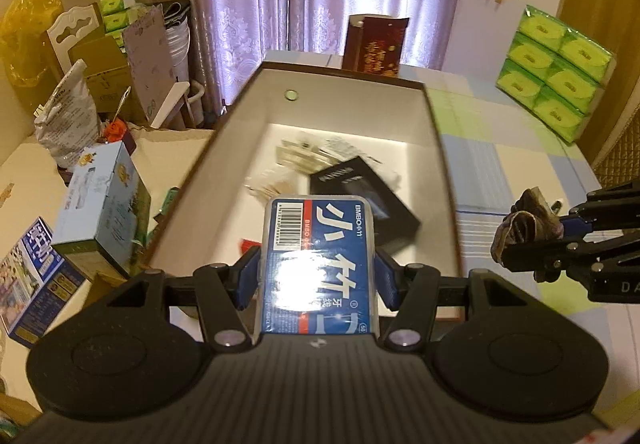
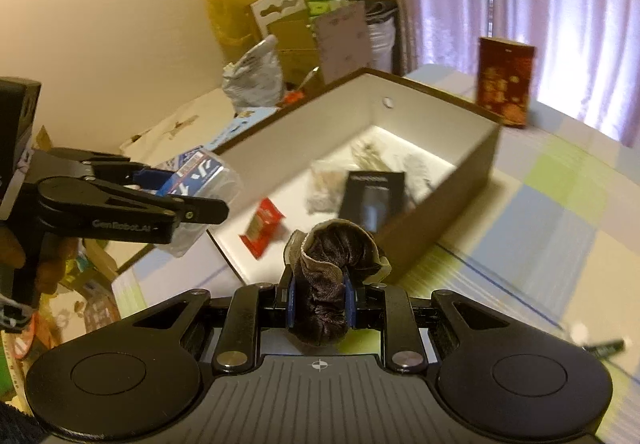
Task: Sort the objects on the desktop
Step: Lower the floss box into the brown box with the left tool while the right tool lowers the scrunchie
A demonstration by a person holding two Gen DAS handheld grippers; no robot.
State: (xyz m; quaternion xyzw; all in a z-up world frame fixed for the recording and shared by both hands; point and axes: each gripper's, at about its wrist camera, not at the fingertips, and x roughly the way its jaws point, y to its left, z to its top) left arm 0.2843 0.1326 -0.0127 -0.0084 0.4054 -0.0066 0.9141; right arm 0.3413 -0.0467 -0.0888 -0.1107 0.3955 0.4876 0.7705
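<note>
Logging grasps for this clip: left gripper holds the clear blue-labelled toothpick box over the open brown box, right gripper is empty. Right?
Not quite. The right gripper is shut on a dark velvet scrunchie, as the right wrist view shows. The left gripper does hold the blue-labelled toothpick box over the open brown box.

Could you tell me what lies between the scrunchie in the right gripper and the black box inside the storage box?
Only the storage box's near wall. In the right wrist view, the scrunchie in the right gripper sits just outside it, the black box just inside.

Open-topped box (image 1: 436,132), cluttered floor
</note>
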